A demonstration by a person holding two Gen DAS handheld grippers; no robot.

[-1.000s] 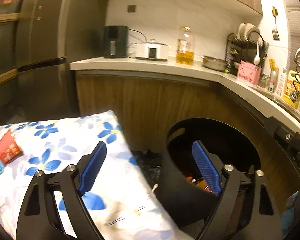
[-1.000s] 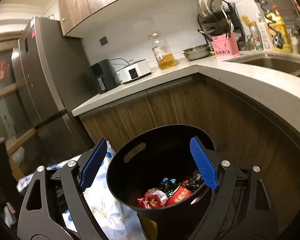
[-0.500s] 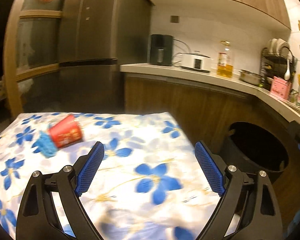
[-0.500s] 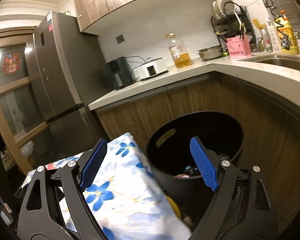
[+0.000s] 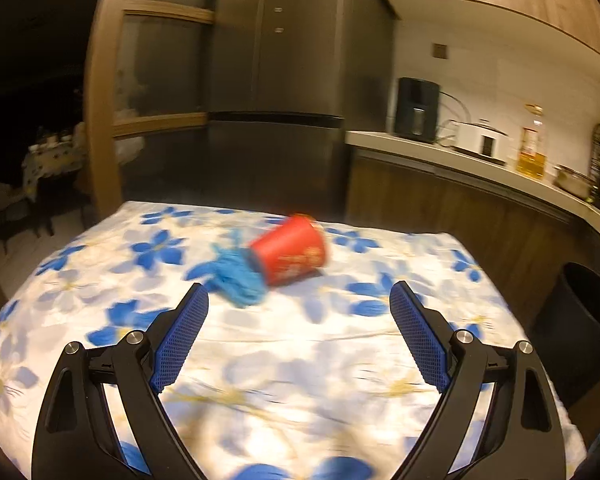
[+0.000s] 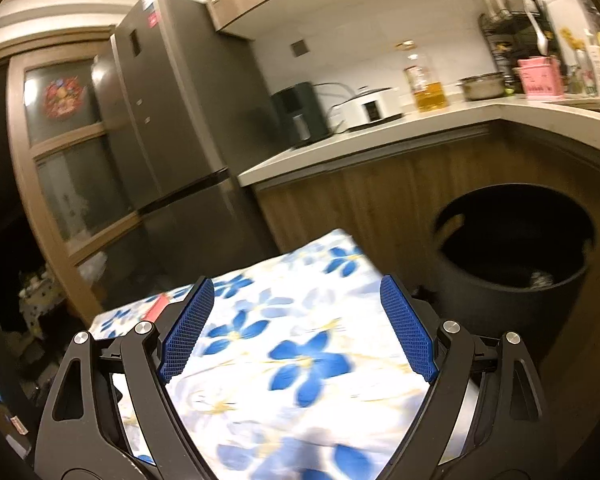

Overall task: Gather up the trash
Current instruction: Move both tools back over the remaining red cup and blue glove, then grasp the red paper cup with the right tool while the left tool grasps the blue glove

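A red paper cup (image 5: 290, 254) lies on its side on the flowered tablecloth (image 5: 300, 360), with a crumpled blue wrapper (image 5: 236, 276) touching its left side. My left gripper (image 5: 298, 336) is open and empty, a short way in front of them. My right gripper (image 6: 296, 328) is open and empty over the table's right part (image 6: 300, 360); a sliver of the red cup (image 6: 156, 308) shows behind its left finger. The black trash bin (image 6: 516, 248) stands on the floor right of the table, and also shows in the left wrist view (image 5: 580, 320).
A dark fridge (image 5: 276, 100) stands behind the table. A wooden counter (image 6: 380, 140) runs along the back and right with an air fryer (image 6: 298, 112), a rice cooker (image 6: 366, 110), an oil bottle (image 6: 422, 80) and a dish rack (image 6: 512, 32).
Both grippers swung left, away from the bin and toward the table. The red cup and blue wrapper moved from the far left to the centre of the left wrist view.
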